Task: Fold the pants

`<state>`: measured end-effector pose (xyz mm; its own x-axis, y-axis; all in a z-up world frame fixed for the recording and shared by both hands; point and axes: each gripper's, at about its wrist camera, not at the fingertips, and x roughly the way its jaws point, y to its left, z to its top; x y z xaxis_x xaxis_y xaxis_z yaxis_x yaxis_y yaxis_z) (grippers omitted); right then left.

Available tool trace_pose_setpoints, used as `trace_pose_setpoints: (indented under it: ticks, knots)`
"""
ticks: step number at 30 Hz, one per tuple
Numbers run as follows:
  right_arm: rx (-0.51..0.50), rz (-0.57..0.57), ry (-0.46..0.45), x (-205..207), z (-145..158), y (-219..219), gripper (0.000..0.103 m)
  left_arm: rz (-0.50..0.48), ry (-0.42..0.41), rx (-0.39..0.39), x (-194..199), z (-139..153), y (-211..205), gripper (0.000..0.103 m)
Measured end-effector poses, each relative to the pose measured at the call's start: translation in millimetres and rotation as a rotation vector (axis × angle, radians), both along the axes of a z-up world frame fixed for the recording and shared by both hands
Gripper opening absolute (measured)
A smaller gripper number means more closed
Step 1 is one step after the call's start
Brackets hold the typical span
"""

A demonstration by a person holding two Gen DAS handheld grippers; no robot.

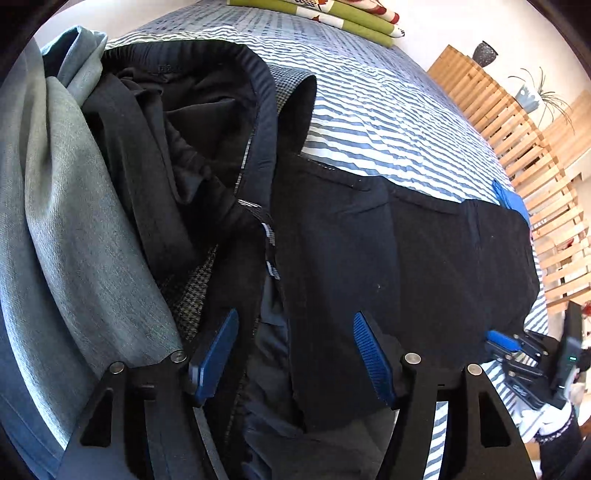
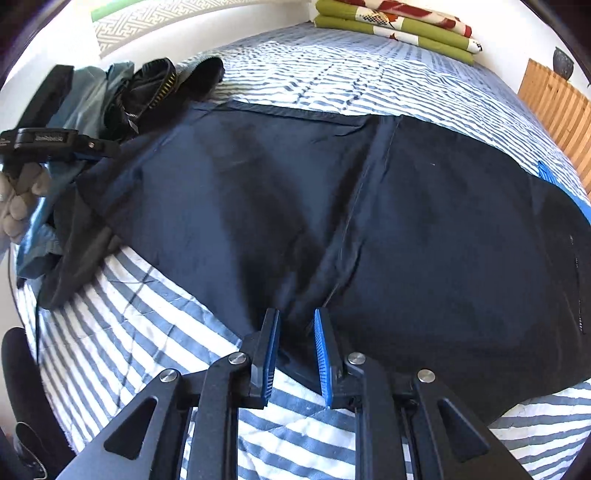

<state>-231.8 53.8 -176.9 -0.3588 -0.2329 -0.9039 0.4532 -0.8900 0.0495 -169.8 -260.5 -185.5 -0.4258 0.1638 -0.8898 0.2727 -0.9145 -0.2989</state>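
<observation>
Beyond pants [image 2: 332, 206], folded blankets [image 2: 399, 27]

both wrist views steeply overlook pants [image 1: 406, 258].

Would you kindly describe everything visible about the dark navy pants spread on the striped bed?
The dark navy pants look like thin, smooth woven cloth, lying mostly flat across the blue-and-white striped bedspread. A stitched seam runs down the middle, with soft creases around it. Their left end is bunched against a pile of other clothes. At the near edge, the right gripper pinches a fold of the fabric.
</observation>
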Motion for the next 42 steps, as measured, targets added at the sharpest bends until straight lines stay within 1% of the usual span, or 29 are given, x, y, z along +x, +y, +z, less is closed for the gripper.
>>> trace_pose_setpoints:
  ticks: [2,5,7,8,9,10,11,12,13,14,16,18,20,22,23,24,25,26,27,28,30,31,33,35,38,39,40,41,42]
  knots:
    - [0.068,-0.019,-0.004,-5,-12,-1,0.018,-0.005,0.01,-0.019,-3,-2,0,0.068]
    - [0.028,-0.062,-0.034,-9,-4,4,0.018,-0.036,0.021,-0.034,2,4,8,0.064]
    - [-0.016,-0.054,-0.013,-4,9,3,0.019,-0.053,-0.013,-0.043,1,-3,12,0.062]
    - [-0.033,-0.042,0.0,0,16,-1,0.019,-0.056,-0.032,-0.048,0,-8,12,0.058]
    - [-0.052,-0.025,0.012,4,22,-6,0.019,-0.051,-0.06,-0.052,-1,-14,12,0.042]
    - [-0.081,0.004,0.026,9,30,-15,0.019,-0.048,-0.092,-0.039,-4,-21,11,0.025]
    - [-0.101,0.032,0.038,14,36,-24,0.019,-0.041,-0.105,-0.013,-7,-25,8,0.022]
    - [-0.113,0.059,0.049,18,40,-33,0.02,-0.029,-0.105,0.009,-8,-24,5,0.016]
    - [-0.123,0.095,0.066,21,45,-45,0.023,-0.021,-0.095,0.035,-10,-20,2,0.01]
    - [-0.131,0.129,0.09,25,50,-59,0.029,-0.017,-0.084,0.055,-11,-16,0,0.009]
    - [-0.144,0.174,0.12,30,53,-81,0.036,-0.016,-0.066,0.075,-12,-5,-4,0.009]
    - [-0.147,0.195,0.125,28,52,-102,0.037,-0.024,-0.066,0.081,-11,-1,-6,0.009]
    - [-0.17,0.185,0.105,28,48,-108,0.037,-0.031,-0.075,0.076,-11,-1,-6,0.009]
    - [-0.199,0.166,0.077,24,41,-113,0.037,-0.042,-0.083,0.056,-14,-4,-3,0.009]
    - [-0.207,0.164,0.065,21,39,-115,0.037,-0.038,-0.082,0.057,-17,-12,-5,0.009]
    - [-0.203,0.162,0.056,19,36,-118,0.037,-0.031,-0.081,0.062,-20,-14,-2,0.011]
    - [-0.194,0.157,0.051,18,33,-121,0.037,-0.022,-0.086,0.073,-26,-22,-1,0.018]
    - [-0.195,0.155,0.043,19,32,-119,0.037,-0.016,-0.091,0.094,-27,-27,-3,0.018]
    - [-0.199,0.156,0.037,19,32,-118,0.037,-0.011,-0.089,0.098,-27,-30,-4,0.018]
    - [-0.198,0.15,0.038,21,33,-113,0.037,-0.008,-0.081,0.093,-30,-34,1,0.015]
    - [-0.208,0.119,0.052,22,37,-97,0.037,-0.008,-0.038,0.094,-29,-25,5,0.007]
    - [-0.211,0.096,0.061,20,40,-92,0.037,-0.008,-0.021,0.089,-26,-17,5,0.007]
    - [-0.221,0.015,0.089,17,47,-59,0.037,0.005,0.019,0.1,-23,0,4,0.006]
    - [-0.197,-0.098,0.107,13,50,-21,0.037,0.023,0.063,0.113,-21,24,6,0.006]
    - [-0.173,-0.235,0.084,-1,38,23,0.037,0.019,0.135,0.105,-20,62,17,0.006]
    - [-0.168,-0.26,0.071,-6,32,30,0.037,0.014,0.157,0.104,-17,72,20,0.004]
    - [-0.164,-0.274,0.055,-10,23,36,0.037,0.002,0.172,0.121,-17,79,24,0.004]
    - [-0.156,-0.275,0.04,-13,16,38,0.037,-0.009,0.176,0.12,-17,88,30,0.004]
    - [-0.14,-0.272,0.025,-14,8,38,0.037,-0.018,0.175,0.093,-17,96,36,0.004]
